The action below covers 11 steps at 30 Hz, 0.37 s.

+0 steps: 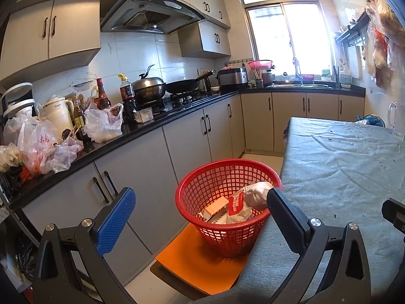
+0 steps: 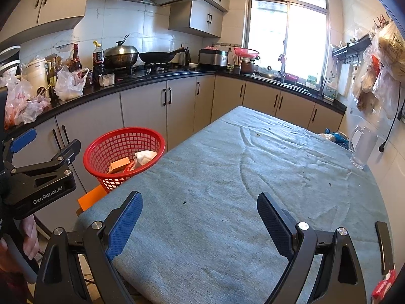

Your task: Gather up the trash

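Left claw (image 1: 200,210) gapes empty above red basket (image 1: 202,192).

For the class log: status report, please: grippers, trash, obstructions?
Left gripper open, empty, over red basket. Right gripper open, empty, above table. Box and wrappers in basket. Only crumbs on cloth; nothing in the way.

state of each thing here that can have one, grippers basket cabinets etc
left gripper: open, holding nothing
right gripper: open, holding nothing
red basket: upright, partly filled with trash
base cabinet doors: shut
glass pitcher: upright on the table, looks empty
pot lid: on the pot
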Motion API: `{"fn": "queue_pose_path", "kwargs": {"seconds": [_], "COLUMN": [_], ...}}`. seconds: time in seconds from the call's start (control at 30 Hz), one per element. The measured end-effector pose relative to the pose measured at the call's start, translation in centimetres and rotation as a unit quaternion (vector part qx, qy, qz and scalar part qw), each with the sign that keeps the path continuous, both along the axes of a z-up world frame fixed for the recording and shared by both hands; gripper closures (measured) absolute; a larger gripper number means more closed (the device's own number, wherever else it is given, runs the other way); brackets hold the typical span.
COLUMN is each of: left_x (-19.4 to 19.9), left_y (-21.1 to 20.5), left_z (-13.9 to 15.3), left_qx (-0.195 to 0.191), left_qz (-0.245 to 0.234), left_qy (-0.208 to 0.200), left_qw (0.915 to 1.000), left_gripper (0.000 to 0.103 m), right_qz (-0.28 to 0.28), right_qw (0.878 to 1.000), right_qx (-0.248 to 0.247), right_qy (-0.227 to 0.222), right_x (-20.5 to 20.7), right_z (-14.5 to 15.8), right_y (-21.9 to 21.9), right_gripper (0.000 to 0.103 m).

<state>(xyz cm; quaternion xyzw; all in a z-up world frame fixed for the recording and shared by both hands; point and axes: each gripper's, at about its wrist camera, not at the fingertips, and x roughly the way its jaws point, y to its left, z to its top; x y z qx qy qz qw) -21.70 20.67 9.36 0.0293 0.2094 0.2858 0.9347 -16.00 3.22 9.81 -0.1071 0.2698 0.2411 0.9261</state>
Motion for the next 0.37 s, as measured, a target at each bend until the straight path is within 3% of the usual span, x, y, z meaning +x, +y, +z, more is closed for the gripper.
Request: {"fn": "queue_pose_path", "kwargs": {"seconds": [0.27,0.37], "left_x": [0.9,2.1], "left_y": [-2.7,-4.5], "left_z": [0.5,0.6], "left_qx": [0.024,0.024], "left_qz": [-0.017,-0.047], "left_qy": [0.007,0.021], "left_qw": [0.9995,0.9984], "left_gripper": [0.000,0.000], "right_qz": [-0.017,-0.052], "right_qw": [1.000,0.998], "right_qx": [0.013,0.026], "right_qy": [0.010,0.026], "right_x": [0.3,1.5], "right_z": [-0.3,-0.9], "right_y": [-2.3,-5.0], "right_gripper": [0.009,0.008]}}
